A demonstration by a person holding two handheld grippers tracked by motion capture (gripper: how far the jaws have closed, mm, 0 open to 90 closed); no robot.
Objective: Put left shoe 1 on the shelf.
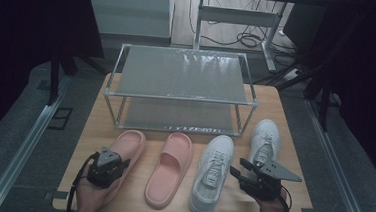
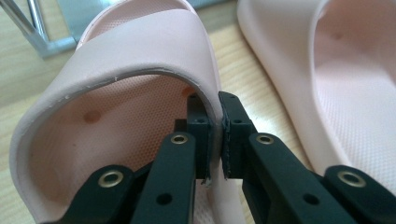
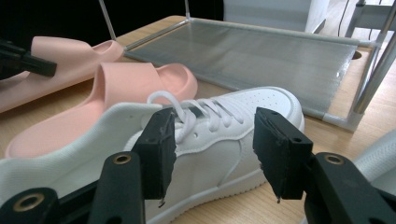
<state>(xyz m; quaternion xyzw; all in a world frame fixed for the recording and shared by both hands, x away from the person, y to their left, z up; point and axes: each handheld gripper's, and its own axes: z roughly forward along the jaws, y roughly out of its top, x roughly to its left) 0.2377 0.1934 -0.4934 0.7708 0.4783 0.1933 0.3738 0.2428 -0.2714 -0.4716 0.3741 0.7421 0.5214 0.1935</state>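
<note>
Two tongs held low: left tongs [image 2: 214, 135] clamped on the pink slipper's [image 2: 140, 51] strap — right tongs [image 3: 212, 154] apart at the white sneaker [image 3: 224, 135].

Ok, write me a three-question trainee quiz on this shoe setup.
1. True or false: the left gripper has its fingers shut on the strap edge of the left pink slipper.
2. How many shoes lie on the table? A) two B) four C) six
3. Fill in: the right gripper has its fingers open around the rear part of a white ____.

Key: 1 true; 2 B; 3 sneaker.
</note>
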